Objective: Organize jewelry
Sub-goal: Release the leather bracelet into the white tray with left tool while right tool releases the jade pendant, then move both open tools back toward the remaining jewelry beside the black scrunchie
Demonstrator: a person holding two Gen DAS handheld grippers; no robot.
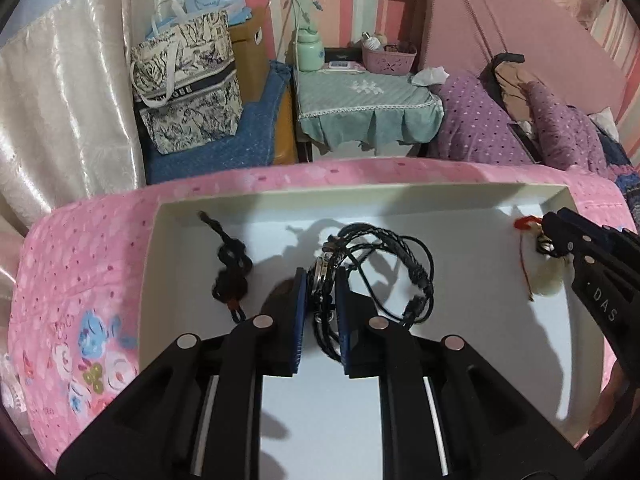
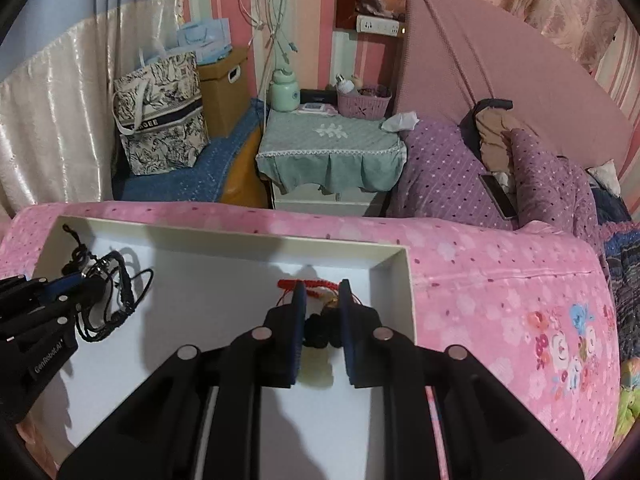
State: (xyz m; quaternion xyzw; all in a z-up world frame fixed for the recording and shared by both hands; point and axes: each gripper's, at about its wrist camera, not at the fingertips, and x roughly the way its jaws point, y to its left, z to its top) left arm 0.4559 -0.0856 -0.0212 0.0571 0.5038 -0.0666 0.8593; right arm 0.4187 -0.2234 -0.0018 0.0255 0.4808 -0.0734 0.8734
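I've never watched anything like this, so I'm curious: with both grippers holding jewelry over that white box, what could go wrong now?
The left gripper pinches a tangle of black cord bracelets; trailing loops could snag or drag the black piece lying beside them. The right gripper clamps a red-string charm with a fluffy white part; it might slip out and land outside the white box.

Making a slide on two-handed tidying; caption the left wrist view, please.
Left gripper lowers black braided bracelets into a white box while the right gripper brings a red-corded charm.
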